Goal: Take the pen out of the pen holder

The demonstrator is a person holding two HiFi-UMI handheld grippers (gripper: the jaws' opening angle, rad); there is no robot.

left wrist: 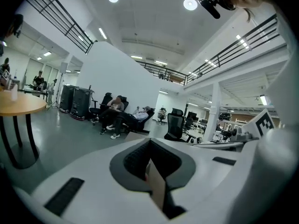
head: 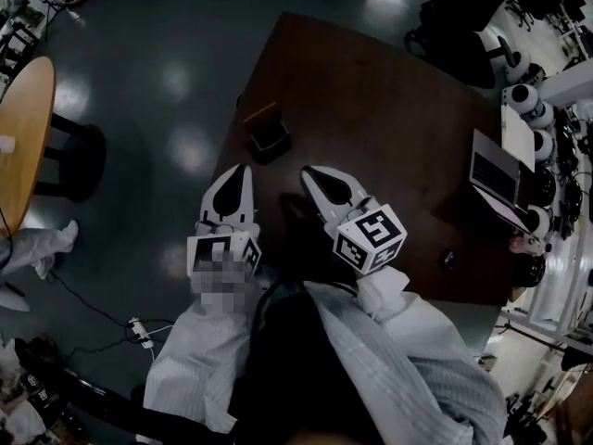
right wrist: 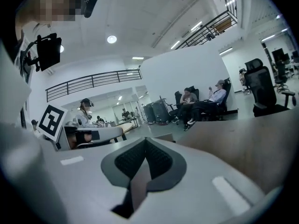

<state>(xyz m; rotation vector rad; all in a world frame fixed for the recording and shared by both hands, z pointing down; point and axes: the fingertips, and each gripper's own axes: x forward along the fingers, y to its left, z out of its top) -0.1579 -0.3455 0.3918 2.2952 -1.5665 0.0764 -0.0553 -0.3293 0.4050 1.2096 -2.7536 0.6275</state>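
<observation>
The pen holder [head: 266, 133], a small dark box with a tan top edge, stands near the left edge of the dark brown table [head: 389, 119]. No pen can be made out in it. My left gripper [head: 242, 170] and right gripper [head: 310, 173] hover side by side just short of the holder, both pointing towards it. Both sets of jaws are shut with nothing between them. In the left gripper view my left gripper [left wrist: 149, 140] is closed at its tips. The right gripper view shows my right gripper [right wrist: 145, 140] closed too, with the holder's top [right wrist: 161, 136] peeking over it.
An open laptop [head: 493, 171] sits at the table's right edge, and a small dark object [head: 447, 259] lies near the front right. A round wooden table [head: 22, 128] stands on the floor to the left, with a power strip [head: 140, 330] and cables below. Seated people [left wrist: 117, 113] are far behind.
</observation>
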